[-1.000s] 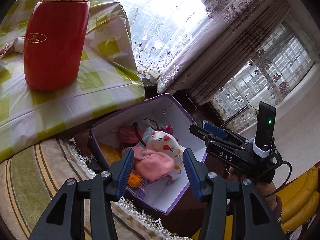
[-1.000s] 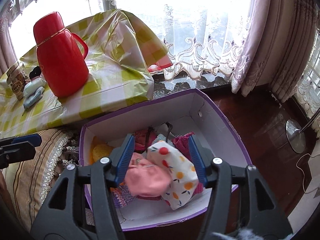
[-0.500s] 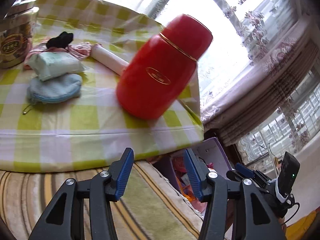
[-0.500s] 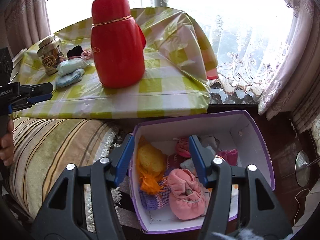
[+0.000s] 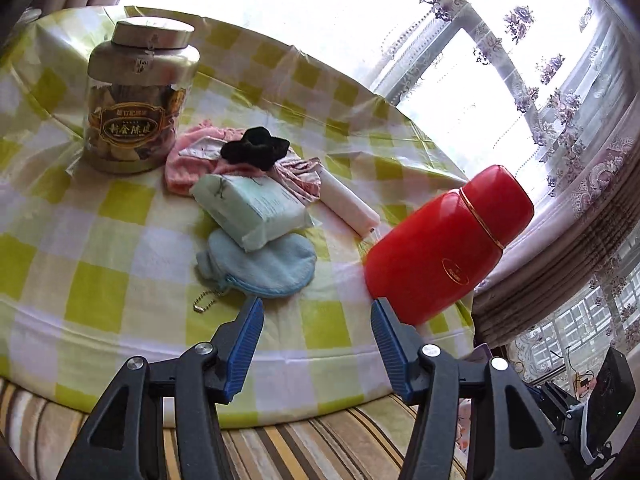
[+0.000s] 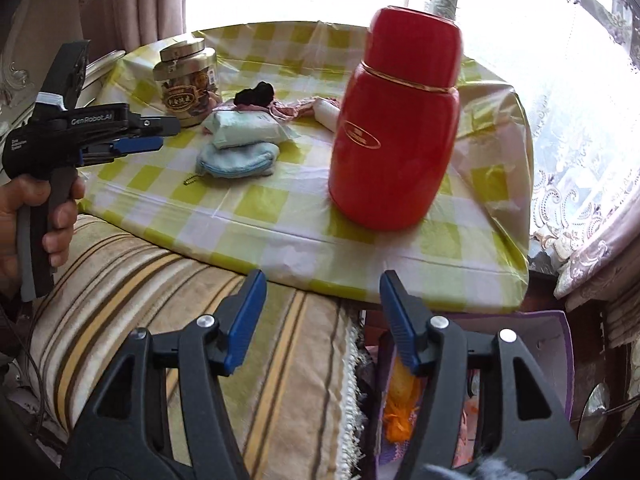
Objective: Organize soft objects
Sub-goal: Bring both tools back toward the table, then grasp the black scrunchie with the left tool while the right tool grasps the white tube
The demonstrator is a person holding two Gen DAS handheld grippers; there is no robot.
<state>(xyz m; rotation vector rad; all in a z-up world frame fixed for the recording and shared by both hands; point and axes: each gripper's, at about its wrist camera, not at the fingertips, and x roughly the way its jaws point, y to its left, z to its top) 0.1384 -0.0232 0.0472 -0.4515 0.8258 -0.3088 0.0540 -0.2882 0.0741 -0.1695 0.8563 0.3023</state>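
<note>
On the green-checked tablecloth (image 5: 100, 240) lies a pile of soft things: a light blue pouch (image 5: 260, 266) with a bead chain, a mint tissue pack (image 5: 252, 208) on top of it, a pink cloth (image 5: 188, 160), a black scrunchie (image 5: 254, 148) and a white roll (image 5: 348, 204). My left gripper (image 5: 316, 308) hovers just short of the pouch, jaws opening, nothing between them. My right gripper (image 6: 323, 280) is over the table's near edge, jaws opening and empty. The purple box (image 6: 560, 340) with soft items sits below it on the right.
A red thermos (image 6: 396, 120) stands on the table right of the pile. A lidded jar (image 5: 136, 100) stands behind the pile on the left. A striped cushion (image 6: 180, 280) lies in front of the table. A hand holds the left gripper (image 6: 164, 136) at the left.
Both views have swung away from the purple box and its soft items toward the table. The left gripper now faces the pile on the cloth. Both pairs of jaws stay empty.
</note>
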